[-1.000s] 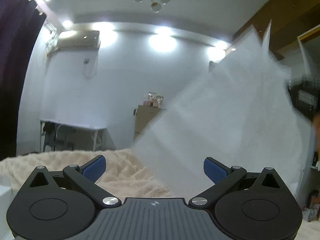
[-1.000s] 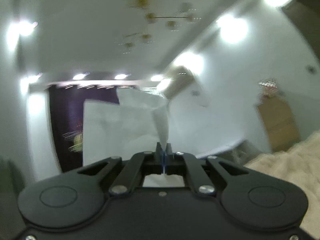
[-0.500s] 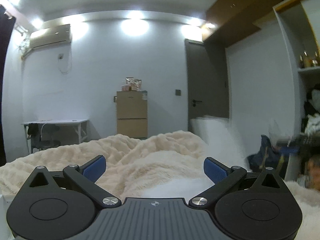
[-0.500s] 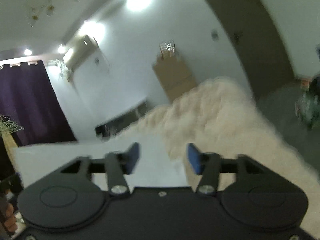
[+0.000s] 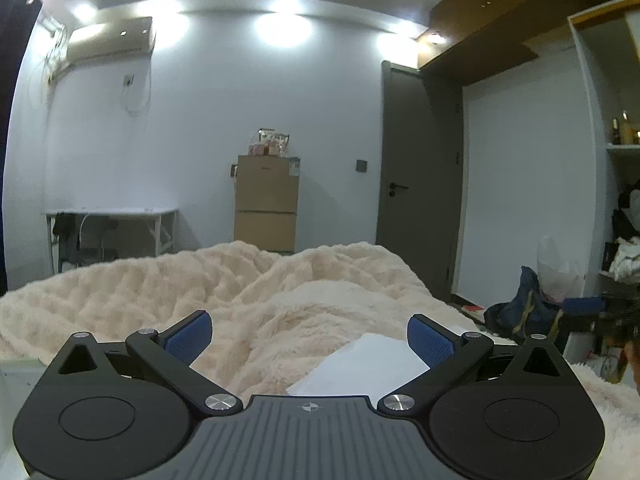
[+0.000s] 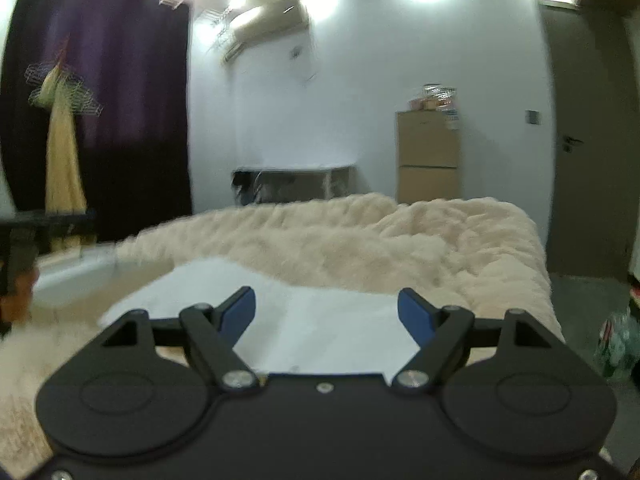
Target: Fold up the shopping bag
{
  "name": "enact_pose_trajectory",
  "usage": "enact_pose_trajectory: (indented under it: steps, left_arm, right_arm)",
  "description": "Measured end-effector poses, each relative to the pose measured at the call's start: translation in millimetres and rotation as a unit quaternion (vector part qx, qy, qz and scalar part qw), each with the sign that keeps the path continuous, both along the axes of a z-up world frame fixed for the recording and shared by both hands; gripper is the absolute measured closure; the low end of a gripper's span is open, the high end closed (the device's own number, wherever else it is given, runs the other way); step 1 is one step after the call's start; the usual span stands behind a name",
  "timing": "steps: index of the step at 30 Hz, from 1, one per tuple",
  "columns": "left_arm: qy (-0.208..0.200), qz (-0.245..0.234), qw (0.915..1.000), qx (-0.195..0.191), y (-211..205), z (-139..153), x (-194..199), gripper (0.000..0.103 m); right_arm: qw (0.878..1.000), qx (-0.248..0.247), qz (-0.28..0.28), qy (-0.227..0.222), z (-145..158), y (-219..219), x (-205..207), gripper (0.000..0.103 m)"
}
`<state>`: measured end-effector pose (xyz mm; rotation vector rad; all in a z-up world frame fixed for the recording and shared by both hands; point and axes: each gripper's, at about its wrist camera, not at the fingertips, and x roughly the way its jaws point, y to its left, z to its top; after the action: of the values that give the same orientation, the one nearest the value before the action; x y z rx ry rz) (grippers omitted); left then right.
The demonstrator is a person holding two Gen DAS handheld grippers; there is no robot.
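The white shopping bag lies flat on the fluffy cream blanket of the bed. In the right wrist view it spreads out just ahead of and under my right gripper, which is open and empty. In the left wrist view a part of the bag shows low and right of centre, near the right fingertip. My left gripper is open and empty, held just above the blanket.
A brown cabinet and a white desk stand against the far wall. A dark door is at the right. Bags and clutter lie on the floor right of the bed. Dark curtains hang at the left.
One second ago my right gripper was shut on the bag, held up in the air. It has opened and let go. The bag has dropped flat on the bed. Both grippers now point lower.
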<state>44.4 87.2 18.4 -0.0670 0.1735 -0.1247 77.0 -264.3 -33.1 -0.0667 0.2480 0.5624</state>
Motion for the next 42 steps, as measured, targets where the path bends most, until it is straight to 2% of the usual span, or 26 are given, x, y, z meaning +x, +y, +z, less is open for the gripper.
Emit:
enact_pose_trajectory:
  steps: [2,6,11,12,13,14,15,16,18,21,23,25,26,27,28,32,33,35,36,38,42]
  left_arm:
    - [0.012,0.006,0.9998,-0.017,8,-2,7,0.000]
    - [0.018,0.007,0.9993,-0.032,16,0,12,0.000]
    - [0.017,0.009,0.9994,-0.030,18,-1,13,0.000]
    - [0.017,0.009,0.9994,-0.030,19,-1,13,0.000]
    - [0.018,0.009,0.9994,-0.030,19,-1,14,0.000]
    - [0.020,0.009,0.9993,-0.030,19,-2,15,0.000]
    - [0.022,0.009,0.9992,-0.030,19,-3,16,0.000]
    - [0.024,0.009,0.9992,-0.031,19,-4,17,0.000]
    - [0.027,0.008,0.9991,-0.031,19,-5,15,0.000]
    - [0.030,0.009,0.9990,-0.031,19,-7,16,0.000]
    - [0.032,0.009,0.9990,-0.031,19,-8,16,0.000]
    - [0.034,0.009,0.9989,-0.031,19,-9,16,0.000]
    - [0.035,0.009,0.9989,-0.031,19,-10,17,0.000]
    - [0.035,0.010,0.9988,-0.031,19,-10,17,0.000]
    - [0.036,0.010,0.9988,-0.031,19,-10,17,0.000]
    - [0.036,0.012,0.9990,-0.025,17,-11,19,0.000]
    - [0.036,0.012,0.9990,-0.024,17,-11,19,0.000]
    - [0.034,0.013,0.9991,-0.023,17,-10,19,0.000]
    - [0.033,0.014,0.9990,-0.025,18,-10,19,0.000]
    - [0.032,0.016,0.9990,-0.028,19,-10,18,0.000]
    - [0.027,0.018,0.9990,-0.031,21,-9,16,0.000]
  right_arm:
    - [0.998,-0.047,0.036,-0.007,26,38,0,0.026]
    - [0.992,-0.106,0.069,-0.005,50,91,21,0.026]
    - [0.987,-0.134,0.078,0.043,43,136,49,0.029]
    - [0.985,-0.140,0.082,0.052,39,143,56,0.038]
    - [0.984,-0.143,0.086,0.062,33,149,60,0.063]
    - [0.983,-0.138,0.091,0.073,27,149,62,0.078]
    - [0.983,-0.131,0.095,0.084,21,147,64,0.098]
    - [0.984,-0.121,0.098,0.091,16,141,65,0.101]
    - [0.990,-0.065,0.101,0.072,15,125,61,0.103]
    - [0.996,-0.007,0.084,0.037,34,99,40,0.103]
    - [0.997,0.015,0.073,0.015,46,82,32,0.099]
    - [0.998,0.010,0.067,0.003,56,78,26,0.079]
    - [0.997,-0.003,0.073,0.002,59,80,23,0.047]
    - [0.997,-0.013,0.078,0.003,60,82,23,0.026]
    - [0.996,-0.022,0.084,0.011,58,87,27,0.023]
    - [0.991,-0.074,0.088,0.063,37,120,51,0.025]
    - [0.989,-0.087,0.087,0.079,30,129,60,0.032]
    - [0.984,-0.103,0.089,0.116,16,142,77,0.064]
    - [0.980,-0.105,0.094,0.137,11,147,86,0.099]
    - [0.978,-0.098,0.097,0.154,8,149,93,0.103]
    - [0.990,-0.045,0.087,0.103,35,137,87,0.103]
